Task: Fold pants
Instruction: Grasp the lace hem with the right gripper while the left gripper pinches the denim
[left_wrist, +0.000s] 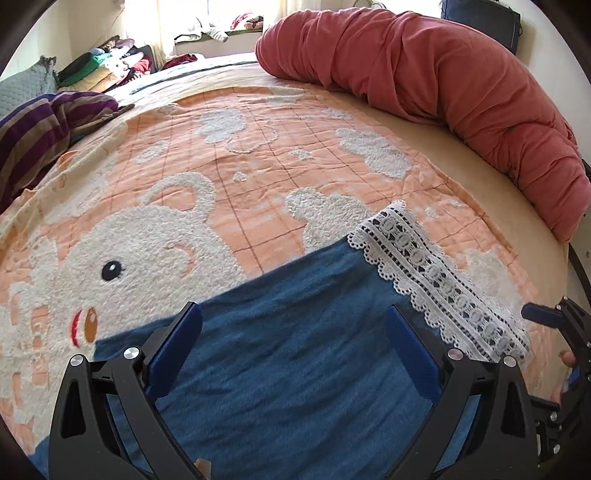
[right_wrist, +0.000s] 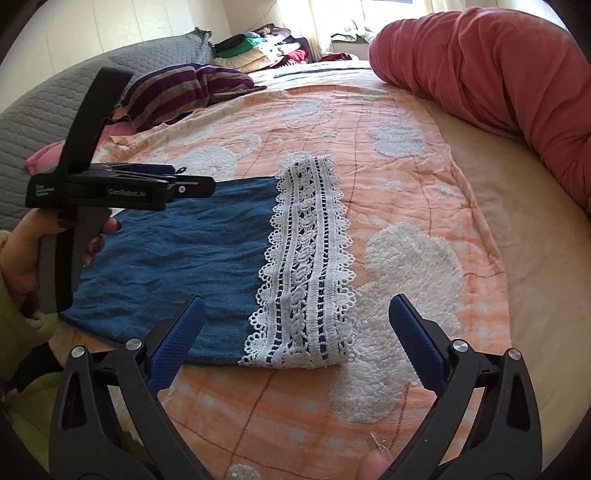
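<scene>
The folded blue pants with a white lace hem (right_wrist: 236, 266) lie flat on the peach bear-patterned blanket (right_wrist: 406, 206) covering the bed. Left tongs (left_wrist: 293, 350) and right tongs (right_wrist: 295, 336) both gape, grasping nothing. A rolled red duvet (left_wrist: 443, 81) borders the bed's edge; a purple striped cloth (right_wrist: 181, 88) lies bunched well apart.

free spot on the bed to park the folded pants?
Bare blanket between the pants' lace hem and red bolster. Far-left is crowded: striped cloth, clothes pile. Both tongs, left and right, open.
</scene>
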